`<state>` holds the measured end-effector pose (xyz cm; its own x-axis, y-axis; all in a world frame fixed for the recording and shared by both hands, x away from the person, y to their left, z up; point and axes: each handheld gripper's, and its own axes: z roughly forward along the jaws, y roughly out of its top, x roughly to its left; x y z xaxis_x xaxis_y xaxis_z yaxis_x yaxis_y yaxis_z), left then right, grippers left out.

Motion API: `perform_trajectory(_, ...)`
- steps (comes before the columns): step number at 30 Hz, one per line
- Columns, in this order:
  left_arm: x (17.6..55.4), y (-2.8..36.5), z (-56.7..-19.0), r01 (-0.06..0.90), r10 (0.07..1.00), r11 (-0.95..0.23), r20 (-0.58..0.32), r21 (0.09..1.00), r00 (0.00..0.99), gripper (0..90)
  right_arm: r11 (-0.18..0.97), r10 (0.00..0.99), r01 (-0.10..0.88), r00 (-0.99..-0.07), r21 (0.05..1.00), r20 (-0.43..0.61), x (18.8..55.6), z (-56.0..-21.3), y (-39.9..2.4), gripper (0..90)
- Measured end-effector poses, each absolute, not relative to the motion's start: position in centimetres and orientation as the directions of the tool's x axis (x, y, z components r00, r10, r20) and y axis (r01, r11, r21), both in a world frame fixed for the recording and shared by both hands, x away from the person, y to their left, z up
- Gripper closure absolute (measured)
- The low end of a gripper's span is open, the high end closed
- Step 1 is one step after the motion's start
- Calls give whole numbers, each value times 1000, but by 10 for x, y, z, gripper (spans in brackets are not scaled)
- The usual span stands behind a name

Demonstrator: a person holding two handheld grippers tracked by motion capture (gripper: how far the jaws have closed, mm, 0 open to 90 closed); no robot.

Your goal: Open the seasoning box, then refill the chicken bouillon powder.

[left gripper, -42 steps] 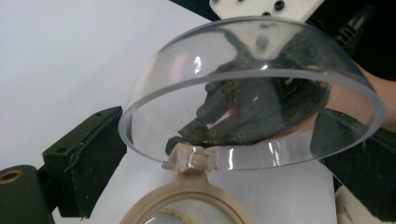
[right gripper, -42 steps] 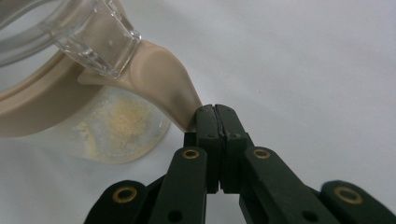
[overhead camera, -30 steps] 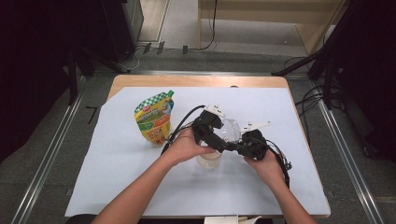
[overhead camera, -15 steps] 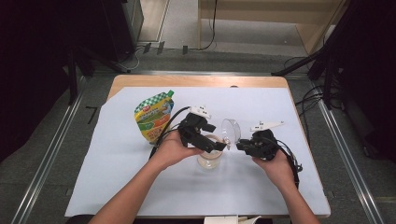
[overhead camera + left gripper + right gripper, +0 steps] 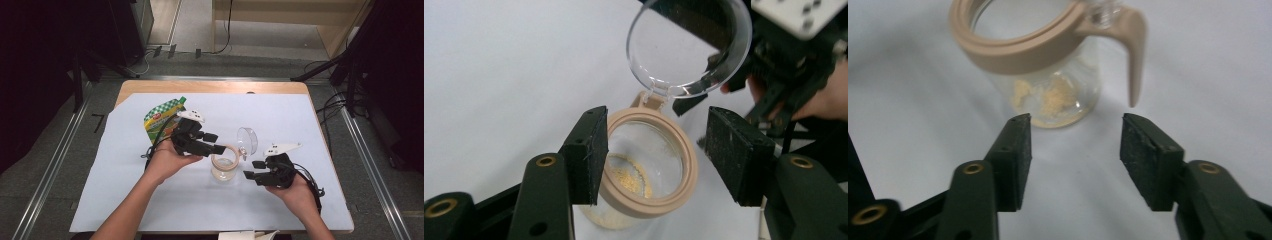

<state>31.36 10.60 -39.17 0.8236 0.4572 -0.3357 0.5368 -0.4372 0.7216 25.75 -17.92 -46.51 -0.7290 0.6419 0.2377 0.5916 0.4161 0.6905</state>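
Closing left fingers (image 5: 651,157) around the open jar (image 5: 223,167) mid-worktop (image 5: 125,200), not gripping yet, right fingers (image 5: 1075,160) opening empty just short of it; risk: off-centre squeeze tipping jar, spilling crumbs.

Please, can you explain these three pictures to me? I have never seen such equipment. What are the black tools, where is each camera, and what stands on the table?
A person sits at a table covered in white and holds a hand tool in each hand, each with two black jaws. One camera looks down from above; there you see the left gripper and the right gripper. The other two cameras ride on the grippers and look along their jaws. Between them stands a small glass jar with a beige rim, its clear hinged lid open, and some yellow crumbs inside. A green and yellow pouch stands behind. The left jaws have just been closing around the jar's rim without gripping it; the right jaws have just been opening, with nothing between them.
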Motion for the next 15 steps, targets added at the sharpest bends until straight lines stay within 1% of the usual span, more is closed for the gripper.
perform_trajectory(3,314,116,-387,558,481,-435,-341,707,808,427,448,622,573,-751,686,221,251,-466,-170,438)
perform_trajectory(6,315,124,-383,573,493,-431,-349,697,797,409,472,598,553,-773,687,211,249,-467,-162,435)
perform_trajectory(7,315,127,-382,578,496,-426,-355,696,793,413,472,597,556,-773,685,216,249,-467,-160,435)
perform_trajectory(9,316,131,-380,582,490,-433,-362,689,793,449,479,595,561,-773,675,221,249,-469,-158,436)
perform_trajectory(11,316,136,-377,585,504,-446,-350,678,790,461,482,589,562,-776,672,226,250,-470,-156,438)
perform_trajectory(15,315,143,-371,577,512,-438,-336,690,790,443,482,584,567,-776,668,238,250,-471,-153,442)
